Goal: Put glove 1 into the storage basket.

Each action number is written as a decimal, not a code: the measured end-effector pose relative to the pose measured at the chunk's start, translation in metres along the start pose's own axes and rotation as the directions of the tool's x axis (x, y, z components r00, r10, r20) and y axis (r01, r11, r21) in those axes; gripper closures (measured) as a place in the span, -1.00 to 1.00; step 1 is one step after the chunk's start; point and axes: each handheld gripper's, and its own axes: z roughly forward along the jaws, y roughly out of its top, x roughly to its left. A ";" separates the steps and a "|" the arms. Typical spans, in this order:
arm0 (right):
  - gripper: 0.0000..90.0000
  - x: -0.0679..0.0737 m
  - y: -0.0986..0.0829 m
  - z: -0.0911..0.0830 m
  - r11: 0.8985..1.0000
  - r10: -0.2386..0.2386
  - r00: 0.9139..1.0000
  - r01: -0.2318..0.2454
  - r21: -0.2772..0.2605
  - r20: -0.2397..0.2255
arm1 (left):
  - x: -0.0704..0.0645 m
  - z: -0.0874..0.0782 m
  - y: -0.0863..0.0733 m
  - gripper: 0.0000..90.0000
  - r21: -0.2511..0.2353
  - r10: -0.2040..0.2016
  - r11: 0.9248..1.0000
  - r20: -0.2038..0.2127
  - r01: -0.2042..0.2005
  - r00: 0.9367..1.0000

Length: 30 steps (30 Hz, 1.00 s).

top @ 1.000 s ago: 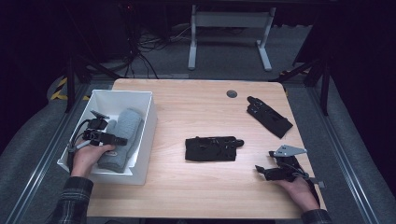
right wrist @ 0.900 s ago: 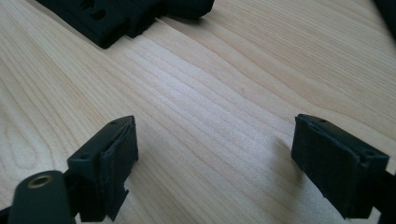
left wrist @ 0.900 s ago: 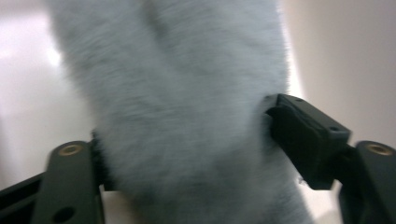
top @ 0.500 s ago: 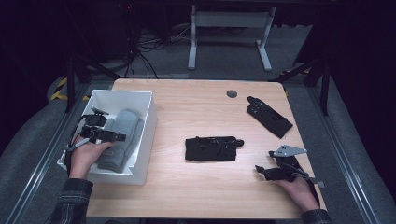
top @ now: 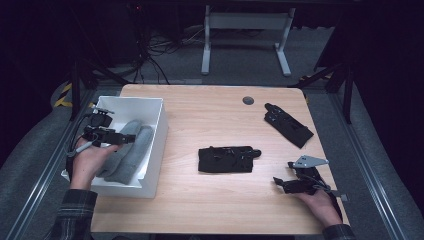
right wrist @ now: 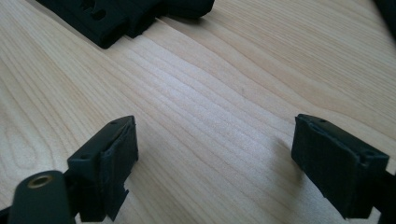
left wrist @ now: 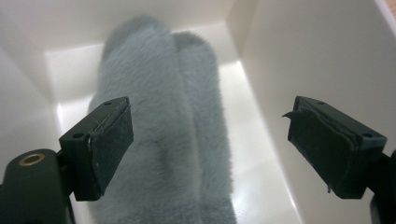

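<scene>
Left gripper (top: 122, 138), jaws spread and holding nothing, hovers at frame left over the grey furry socks (top: 131, 150) in the white bin (top: 159, 131). Their long axis runs straight ahead between the jaws. The left gripper view shows two rolls side by side (left wrist: 187, 140); the high view merges them.

A white rectangular plastic bin (top: 155, 145) sits at the left edge of the light wooden table (top: 210, 115), with a grey fluffy rolled cloth (top: 131, 150) lying inside it. A black flat folded glove (top: 226, 159) lies mid-table, right of the bin. Another black glove (top: 287, 125) lies farther back and right, near a small dark round grommet (top: 248, 100)
</scene>
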 end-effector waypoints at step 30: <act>-0.66 0.001 0.000 0.000 1.000 0.000 1.000 0.000 -0.002 -0.001 | -0.160 0.026 0.025 -0.66 -0.141 0.319 0.946 0.263 -0.291 0.911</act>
